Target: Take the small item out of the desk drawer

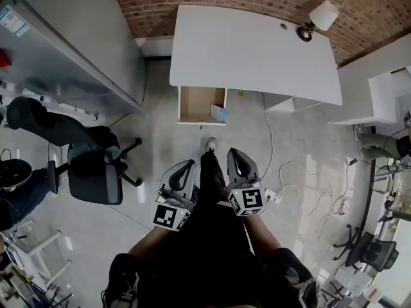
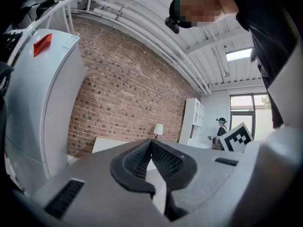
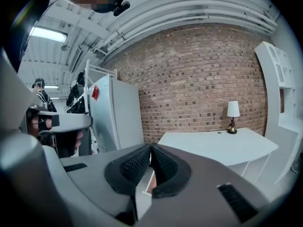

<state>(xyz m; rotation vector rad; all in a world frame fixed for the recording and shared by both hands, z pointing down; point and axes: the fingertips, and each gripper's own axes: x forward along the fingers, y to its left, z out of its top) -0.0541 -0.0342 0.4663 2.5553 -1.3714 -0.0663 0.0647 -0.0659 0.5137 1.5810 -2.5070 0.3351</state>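
White desk (image 1: pixel 257 50) is standing well ahead with its drawer (image 1: pixel 196 101) hanging open toward us. Both grippers are hovering well short of it, jaws pinched together on nothing. The right gripper (image 1: pixel 235 154) is sitting a bit nearer than the left gripper (image 1: pixel 185 167) — the small blue-white item (image 1: pixel 218 113) is lying in the drawer's front right corner, nearly straight ahead of the right one.

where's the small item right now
In the head view, the small item lies at the right side of the open drawer, which sticks out from under the left end of the white desk.
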